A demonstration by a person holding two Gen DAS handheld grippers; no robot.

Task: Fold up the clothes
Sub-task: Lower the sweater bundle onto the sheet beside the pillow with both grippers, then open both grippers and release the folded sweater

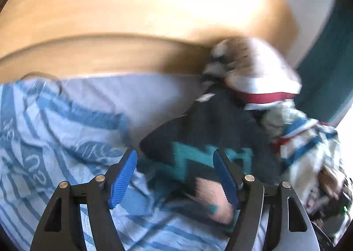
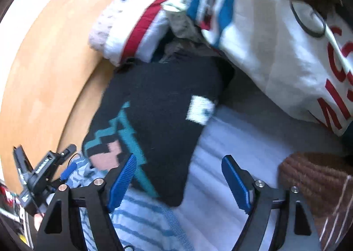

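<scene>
A black knit sweater [image 1: 209, 127] with a teal zigzag and a pink patch lies crumpled on a pale sheet. Its lower part overlaps a blue-and-white striped cloth [image 1: 44, 140]. My left gripper [image 1: 175, 158] hovers over the sweater's zigzag end, jaws wide and pressing on nothing. In the right wrist view the same sweater [image 2: 158, 101] shows a white label. My right gripper [image 2: 179, 160] is open above its lower corner and the striped cloth [image 2: 136, 218]. A blue fingertip [image 2: 68, 170] of the left gripper shows at the left edge.
A heap of clothes sits behind the sweater: a white piece with a red band [image 2: 136, 26], a white one with blue stripes and red letters [image 2: 286, 52], and a brown knit [image 2: 320, 184]. Round wooden table [image 1: 110, 19] lies beyond; pale sheet [image 2: 231, 140] under the gripper.
</scene>
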